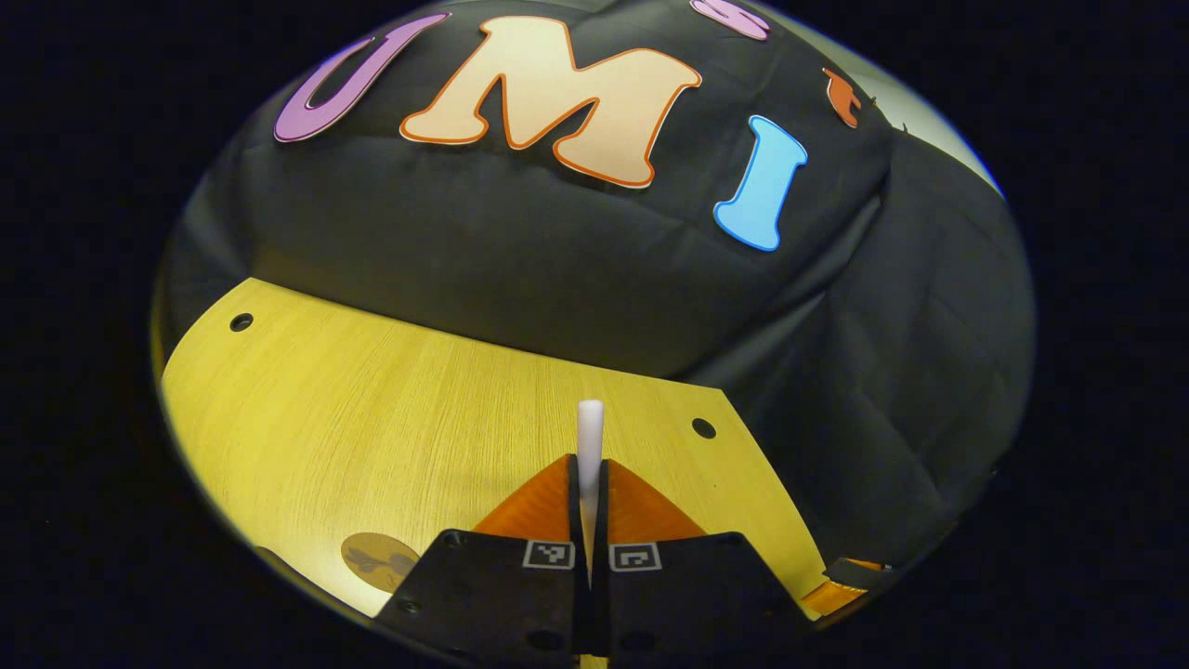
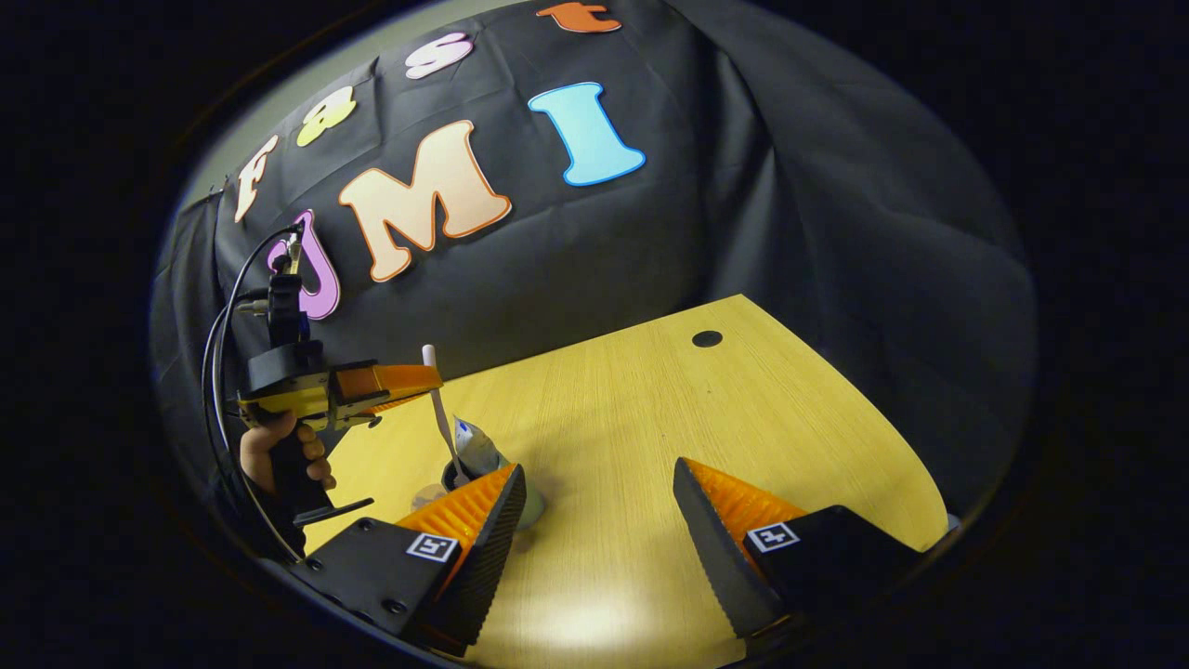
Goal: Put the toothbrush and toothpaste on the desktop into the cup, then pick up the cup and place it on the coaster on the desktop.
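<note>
The left gripper [image 2: 423, 376] pinches the toothbrush [image 2: 438, 409] over the cup [image 2: 464, 478], toothpaste [image 2: 474, 446] already inside; it should lower straight before letting go; the right gripper [image 2: 599, 520] waits, fingers spread, above the table [image 2: 650, 418].

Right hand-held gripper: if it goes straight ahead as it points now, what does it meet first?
Probably the bare desktop ahead of the open right hand-held gripper; the cup sits off to its left side.
</note>
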`<state>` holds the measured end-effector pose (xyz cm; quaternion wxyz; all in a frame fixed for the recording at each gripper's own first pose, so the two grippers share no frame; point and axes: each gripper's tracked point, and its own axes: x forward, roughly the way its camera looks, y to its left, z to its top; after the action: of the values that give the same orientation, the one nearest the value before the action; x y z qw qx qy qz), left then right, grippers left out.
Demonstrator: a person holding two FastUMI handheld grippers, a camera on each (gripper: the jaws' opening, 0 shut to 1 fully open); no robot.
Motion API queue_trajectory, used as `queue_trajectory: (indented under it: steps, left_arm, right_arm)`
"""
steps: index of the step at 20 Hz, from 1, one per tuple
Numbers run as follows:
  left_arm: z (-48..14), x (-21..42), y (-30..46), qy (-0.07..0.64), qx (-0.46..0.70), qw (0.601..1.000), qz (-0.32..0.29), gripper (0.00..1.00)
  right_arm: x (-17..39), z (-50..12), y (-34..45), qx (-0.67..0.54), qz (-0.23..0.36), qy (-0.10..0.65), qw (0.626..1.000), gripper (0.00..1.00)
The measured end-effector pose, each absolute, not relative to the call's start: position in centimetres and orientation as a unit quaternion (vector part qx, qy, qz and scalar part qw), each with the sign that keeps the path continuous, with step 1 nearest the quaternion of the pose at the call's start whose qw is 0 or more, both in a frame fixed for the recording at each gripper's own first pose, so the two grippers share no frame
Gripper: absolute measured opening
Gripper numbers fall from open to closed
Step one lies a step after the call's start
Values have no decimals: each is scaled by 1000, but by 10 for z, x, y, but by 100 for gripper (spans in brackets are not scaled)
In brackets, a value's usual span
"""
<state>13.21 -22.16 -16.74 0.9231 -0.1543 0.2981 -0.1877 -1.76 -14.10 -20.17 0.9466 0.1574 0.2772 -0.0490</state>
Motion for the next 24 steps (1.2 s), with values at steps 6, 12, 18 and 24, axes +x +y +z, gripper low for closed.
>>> queue_trajectory:
  steps: [6, 12, 18, 24]
  left_arm:
    - [-170, 121, -218, 292, -130, 930, -181, 0]
    - [-173, 101, -218, 298, -122, 929, -180, 3]
    - [-181, 68, -213, 311, -128, 924, -180, 11]
    - [-175, 60, -167, 274, -73, 947, -150, 95]
  right_arm:
    - [-11, -207, -134, 166, -36, 286, 943, 97]
    - [3, -208, -122, 175, -8, 287, 942, 97]
    - [8, -216, -99, 165, 37, 304, 938, 97]
    - [16, -220, -63, 152, 62, 327, 931, 98]
